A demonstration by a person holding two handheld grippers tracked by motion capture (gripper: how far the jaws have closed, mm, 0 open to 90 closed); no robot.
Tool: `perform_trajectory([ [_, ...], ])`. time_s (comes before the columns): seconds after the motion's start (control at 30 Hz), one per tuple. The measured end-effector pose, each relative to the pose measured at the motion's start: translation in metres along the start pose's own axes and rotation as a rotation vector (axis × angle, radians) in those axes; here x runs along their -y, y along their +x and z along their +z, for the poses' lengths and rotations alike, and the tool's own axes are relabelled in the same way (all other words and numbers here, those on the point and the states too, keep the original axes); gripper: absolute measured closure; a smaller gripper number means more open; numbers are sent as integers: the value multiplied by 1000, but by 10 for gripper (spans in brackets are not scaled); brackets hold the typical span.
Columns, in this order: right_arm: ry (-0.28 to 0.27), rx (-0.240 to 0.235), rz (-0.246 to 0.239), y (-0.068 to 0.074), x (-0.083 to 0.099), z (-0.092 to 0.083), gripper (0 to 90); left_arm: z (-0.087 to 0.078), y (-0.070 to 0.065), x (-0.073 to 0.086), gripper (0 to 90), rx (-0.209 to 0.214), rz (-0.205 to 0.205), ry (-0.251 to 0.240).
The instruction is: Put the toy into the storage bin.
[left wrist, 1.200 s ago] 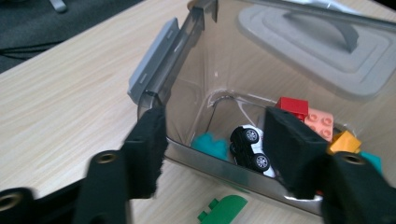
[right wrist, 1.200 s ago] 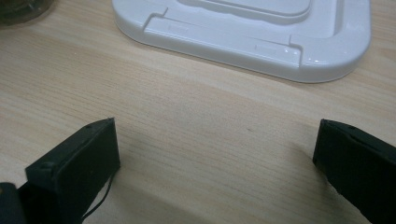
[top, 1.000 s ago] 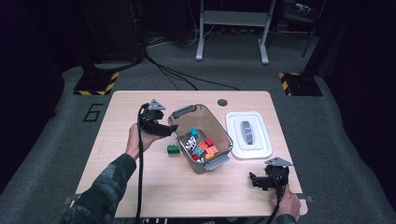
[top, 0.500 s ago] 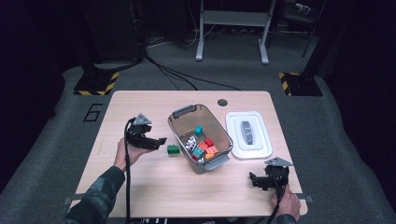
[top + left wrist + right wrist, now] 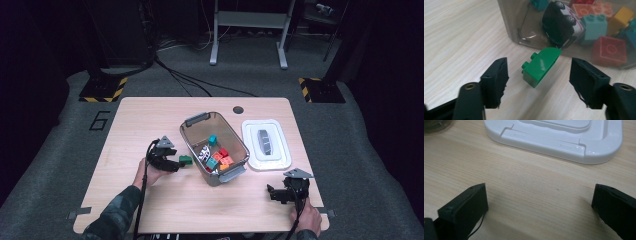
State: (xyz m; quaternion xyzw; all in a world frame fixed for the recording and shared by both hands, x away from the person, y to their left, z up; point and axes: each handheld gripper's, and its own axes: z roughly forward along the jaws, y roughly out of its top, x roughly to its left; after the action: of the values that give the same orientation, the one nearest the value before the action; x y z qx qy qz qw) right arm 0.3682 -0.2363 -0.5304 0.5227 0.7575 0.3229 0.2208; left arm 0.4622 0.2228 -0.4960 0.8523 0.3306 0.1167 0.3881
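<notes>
High view: your left gripper (image 5: pixel 172 162) sits left of centre on the wooden table (image 5: pixel 150 120), its tips at a green brick (image 5: pixel 185 160) just beside the clear bin (image 5: pixel 192 145). Your right gripper (image 5: pixel 272 192) rests at lower right, below the white lid (image 5: pixel 250 142).

Left gripper view: your jaws stand wide apart, one either side of the green brick (image 5: pixel 541 66) at centre frame, neither touching it. The brick seems to lean against the bin wall (image 5: pixel 511 22), though contact is hard to judge. Coloured bricks (image 5: pixel 610 50) and a toy car (image 5: pixel 561 22) lie inside.

Right gripper view: your jaws stand wide open over bare table (image 5: pixel 536 192), gripping nothing; the white lid (image 5: pixel 559 143) runs along the top.
</notes>
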Motion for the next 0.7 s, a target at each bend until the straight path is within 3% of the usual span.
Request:
perform_trajectory([
  [0.07,0,0,0,0,0,0,0,5,0,2,382,19,-8,-4],
  [0.33,0,0,0,0,0,0,0,16,1,4,563,26,58,28],
  [0.57,-1,0,-1,0,0,0,0,7,5,12,652,47,55,16],
  [0.7,-1,0,0,0,0,0,0,-1,5,18,662,34,49,27],
])
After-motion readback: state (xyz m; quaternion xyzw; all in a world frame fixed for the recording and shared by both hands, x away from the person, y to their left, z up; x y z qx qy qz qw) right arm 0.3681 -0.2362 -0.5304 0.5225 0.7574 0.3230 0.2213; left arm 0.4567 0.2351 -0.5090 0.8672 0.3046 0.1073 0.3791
